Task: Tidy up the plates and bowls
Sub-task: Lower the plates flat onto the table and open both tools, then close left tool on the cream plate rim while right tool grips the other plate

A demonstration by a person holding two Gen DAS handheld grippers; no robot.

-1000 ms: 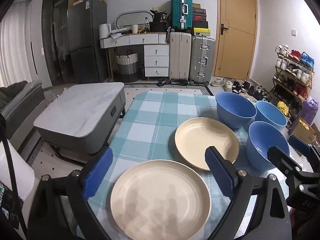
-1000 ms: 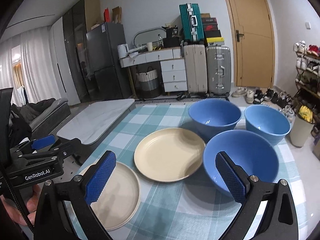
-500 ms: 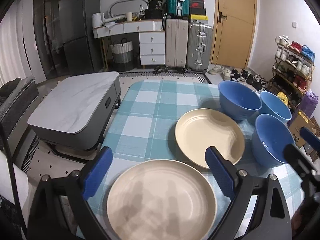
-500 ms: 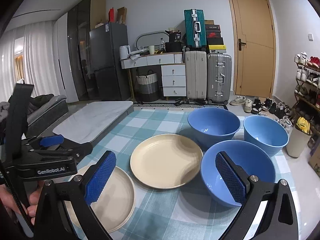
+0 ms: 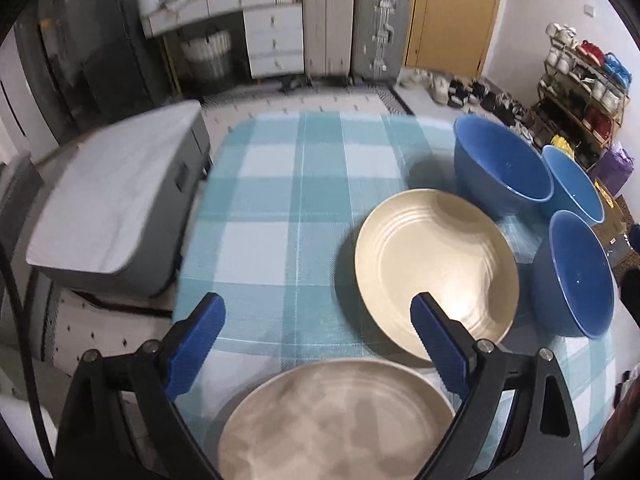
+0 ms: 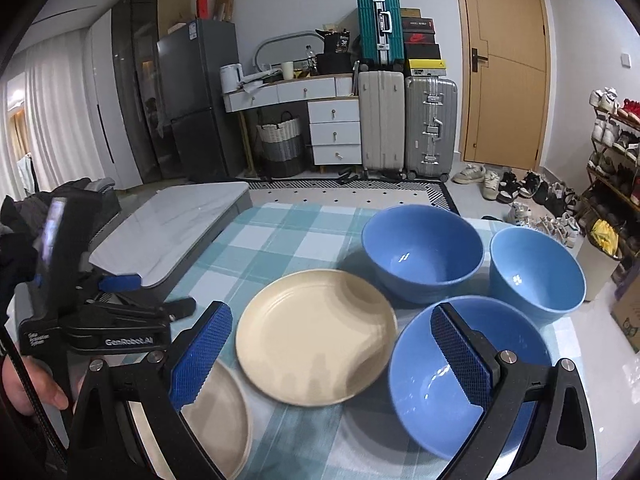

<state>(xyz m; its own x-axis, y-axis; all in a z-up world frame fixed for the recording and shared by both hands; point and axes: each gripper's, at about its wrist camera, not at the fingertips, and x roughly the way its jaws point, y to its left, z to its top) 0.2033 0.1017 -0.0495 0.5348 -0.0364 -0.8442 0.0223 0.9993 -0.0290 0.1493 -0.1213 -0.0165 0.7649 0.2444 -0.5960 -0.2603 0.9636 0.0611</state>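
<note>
Hovering over the near plate [image 5: 336, 420], left tool [image 5: 320, 344] wide open, empty; right tool [image 6: 332, 356] likewise open, ready for stacking.

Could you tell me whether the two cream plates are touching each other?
Apart. The left wrist view shows a strip of checked tablecloth between the near plate and the far plate.

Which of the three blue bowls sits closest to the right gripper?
The front bowl, right under the open right gripper beside the middle cream plate. The back-left bowl and back-right bowl stand farther back on the checked tablecloth.
</note>
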